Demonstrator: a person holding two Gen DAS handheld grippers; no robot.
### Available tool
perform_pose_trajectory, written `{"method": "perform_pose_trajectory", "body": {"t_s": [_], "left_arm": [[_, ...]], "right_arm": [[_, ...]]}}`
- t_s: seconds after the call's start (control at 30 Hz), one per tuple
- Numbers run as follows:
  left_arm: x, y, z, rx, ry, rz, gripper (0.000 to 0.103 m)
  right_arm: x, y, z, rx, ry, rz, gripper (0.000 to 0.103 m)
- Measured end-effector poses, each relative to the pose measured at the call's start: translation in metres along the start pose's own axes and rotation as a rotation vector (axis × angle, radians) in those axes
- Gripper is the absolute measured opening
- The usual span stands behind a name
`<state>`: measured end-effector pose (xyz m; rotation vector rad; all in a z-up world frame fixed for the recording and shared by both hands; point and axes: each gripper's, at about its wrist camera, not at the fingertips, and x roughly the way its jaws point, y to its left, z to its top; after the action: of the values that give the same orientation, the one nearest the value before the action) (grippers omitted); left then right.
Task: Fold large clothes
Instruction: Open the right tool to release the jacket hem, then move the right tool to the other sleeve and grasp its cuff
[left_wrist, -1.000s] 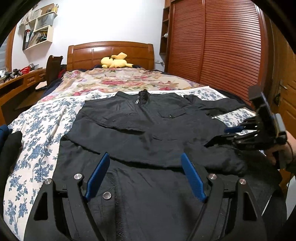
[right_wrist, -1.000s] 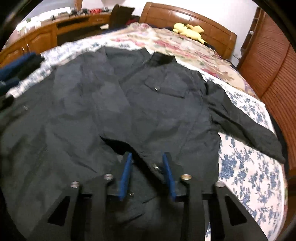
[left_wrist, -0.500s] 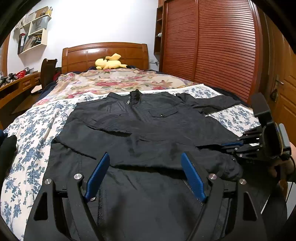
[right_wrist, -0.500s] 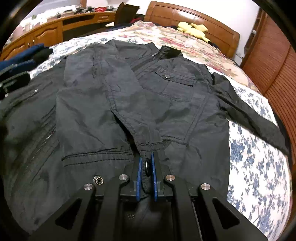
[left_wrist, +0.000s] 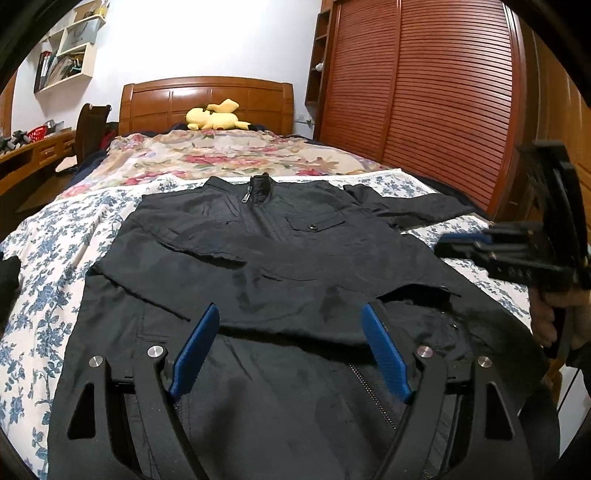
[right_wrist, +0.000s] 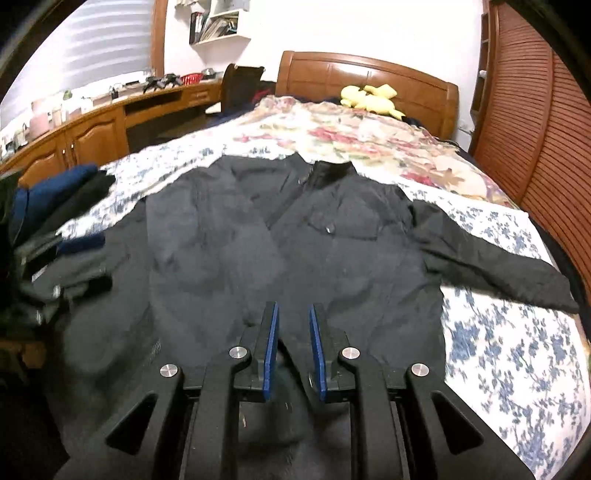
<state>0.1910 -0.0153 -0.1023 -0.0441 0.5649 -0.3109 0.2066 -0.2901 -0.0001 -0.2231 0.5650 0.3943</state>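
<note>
The black jacket (left_wrist: 280, 266) lies spread on the bed (right_wrist: 509, 354); my left gripper (left_wrist: 291, 350) hangs spread and empty; my right gripper (right_wrist: 292, 347) is opening, pinching nothing; next I should grab the outstretched sleeve (right_wrist: 491, 266) by its cuff and fold it across squarely.

My left gripper (left_wrist: 290, 326) hangs with its jaws spread wide, nothing clamped between the blue pads. My right gripper (right_wrist: 291, 321) has its jaws opening, a narrow gap showing, nothing gripped. My right hand (left_wrist: 554, 314) grasps its handle.
</note>
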Motion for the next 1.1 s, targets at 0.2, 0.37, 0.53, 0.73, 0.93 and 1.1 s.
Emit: {"method": "perform_pose_trajectory", "body": {"t_s": [0.2,0.37,0.53,0.73,0.93,1.1], "left_arm": [[-0.002,-0.004,-0.001,0.017,-0.008,0.005,0.08],[-0.005,-0.004,0.001,0.018,-0.019,0.041,0.08],[-0.006,-0.002,0.003,0.009,-0.022,0.051,0.08],[-0.005,0.002,0.004,-0.009,-0.023,0.04,0.08],[-0.005,0.004,0.005,-0.007,-0.016,0.055,0.08],[0.001,0.01,0.003,-0.033,-0.001,0.058,0.08]], "right_arm": [[0.041,0.002,0.001,0.026,0.071,0.005,0.017],[0.079,0.001,-0.016,0.045,0.197,0.039,0.017],[0.088,0.0,-0.026,0.046,0.231,0.051,0.017],[0.064,-0.008,-0.018,0.037,0.16,0.048,0.017],[0.03,-0.06,-0.016,0.082,0.065,-0.061,0.046],[0.037,-0.143,-0.025,0.166,0.097,-0.212,0.055]]}}
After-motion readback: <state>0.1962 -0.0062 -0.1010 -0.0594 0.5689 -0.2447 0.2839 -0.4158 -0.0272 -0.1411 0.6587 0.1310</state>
